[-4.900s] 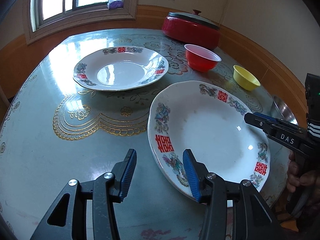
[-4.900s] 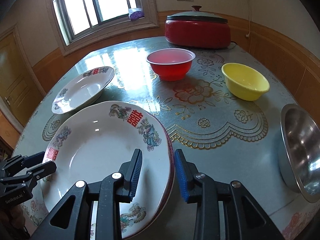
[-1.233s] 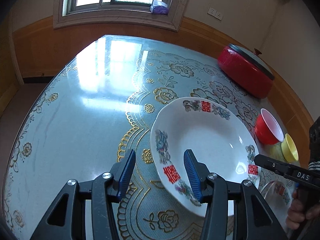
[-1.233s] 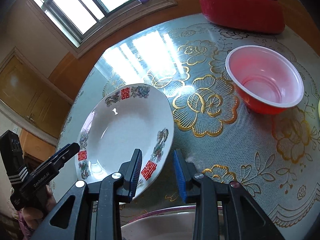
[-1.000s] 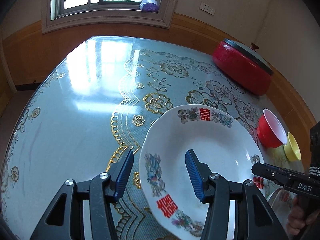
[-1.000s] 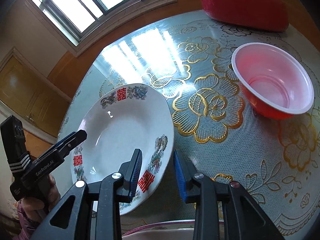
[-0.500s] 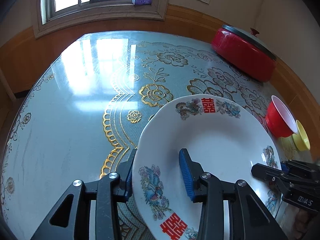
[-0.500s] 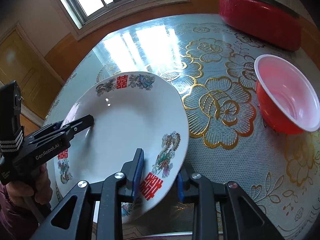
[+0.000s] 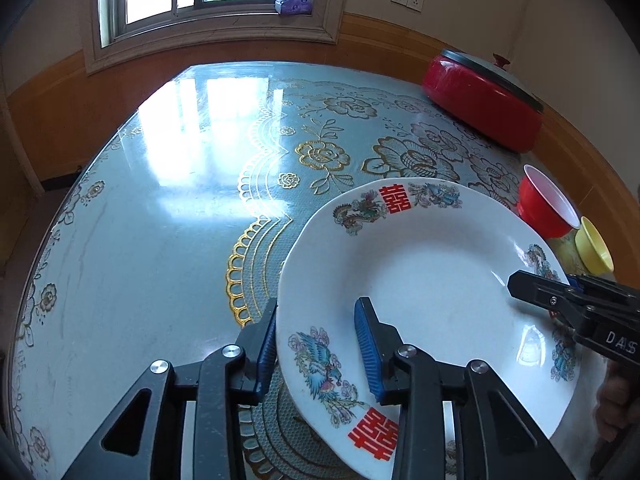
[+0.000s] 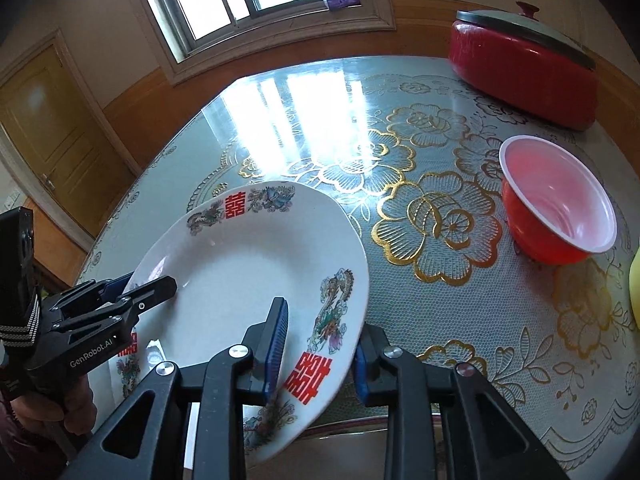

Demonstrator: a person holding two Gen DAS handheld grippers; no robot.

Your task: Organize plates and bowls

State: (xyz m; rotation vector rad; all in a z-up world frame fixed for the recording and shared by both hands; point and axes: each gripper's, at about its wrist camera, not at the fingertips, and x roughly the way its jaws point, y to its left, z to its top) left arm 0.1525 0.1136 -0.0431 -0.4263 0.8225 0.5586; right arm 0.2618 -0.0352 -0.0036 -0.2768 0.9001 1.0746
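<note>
A white plate point(image 9: 432, 264) with red characters and bird motifs hangs tilted just above the table, gripped at two opposite rims. My left gripper point(image 9: 317, 304) has the near-left rim between its blue pads, one under the edge and one on the inner face; its jaws are still closing. In the right wrist view that gripper point(image 10: 160, 284) bites the plate point(image 10: 240, 264) from the left. My right gripper point(image 10: 324, 316) is shut on the near-right rim, and shows as a black beak point(image 9: 516, 280) in the left wrist view.
A red bowl point(image 10: 560, 200) and a yellow bowl point(image 9: 594, 244) stand to the right on the glass-topped table point(image 9: 160, 220). A lidded red pot point(image 10: 520, 76) sits at the far right. The pink edge of another dish point(image 10: 340, 428) shows below the held plate.
Both grippers slid onto the plate's rims and their jaws narrowed on it. The plate has come up off the table and tilted.
</note>
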